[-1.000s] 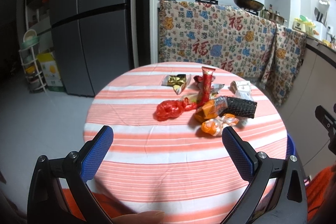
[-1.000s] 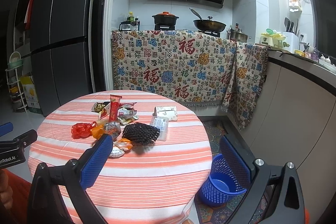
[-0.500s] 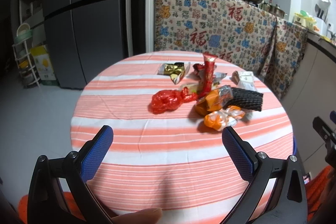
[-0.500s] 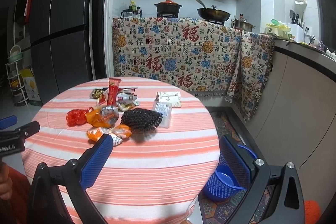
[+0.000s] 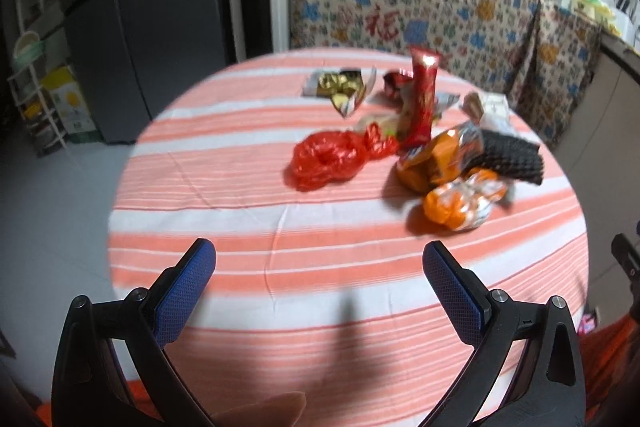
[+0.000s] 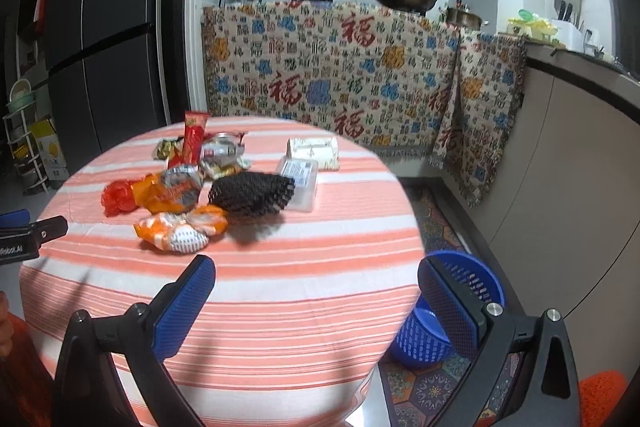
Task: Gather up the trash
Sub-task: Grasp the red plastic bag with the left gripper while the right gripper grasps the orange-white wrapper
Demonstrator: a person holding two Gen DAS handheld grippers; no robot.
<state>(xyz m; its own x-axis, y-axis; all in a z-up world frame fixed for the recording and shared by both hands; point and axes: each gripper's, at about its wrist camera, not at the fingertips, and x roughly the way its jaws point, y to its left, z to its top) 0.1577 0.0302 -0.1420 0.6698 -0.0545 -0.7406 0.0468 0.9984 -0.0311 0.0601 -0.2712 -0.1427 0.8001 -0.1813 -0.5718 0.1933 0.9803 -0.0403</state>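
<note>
Trash lies piled on a round table with an orange-and-white striped cloth (image 5: 248, 267) (image 6: 280, 291). In the pile are a crumpled red plastic bag (image 5: 328, 157) (image 6: 116, 197), orange snack wrappers (image 5: 460, 203) (image 6: 176, 229), a black foam net (image 5: 510, 157) (image 6: 252, 191), an upright red tube wrapper (image 5: 420, 99) (image 6: 194, 141), a gold wrapper (image 5: 340, 87) and a clear plastic box (image 6: 300, 179). My left gripper (image 5: 318, 271) hangs open over the near cloth, short of the pile. Open too, my right gripper (image 6: 316, 287) sits over the table's near right edge. A blue basket (image 6: 448, 323) stands on the floor beside the table.
A dark fridge (image 5: 152, 27) stands behind the table at the left, with a shelf rack (image 5: 36, 107) beside it. A patterned cloth (image 6: 340, 75) drapes the stove counter at the back. A beige cabinet (image 6: 580, 187) runs along the right, over a patterned floor mat (image 6: 432, 383).
Both grippers have moved closer to the table and tilted down, so the pile looks larger. Nothing has been picked up; both stay open.
</note>
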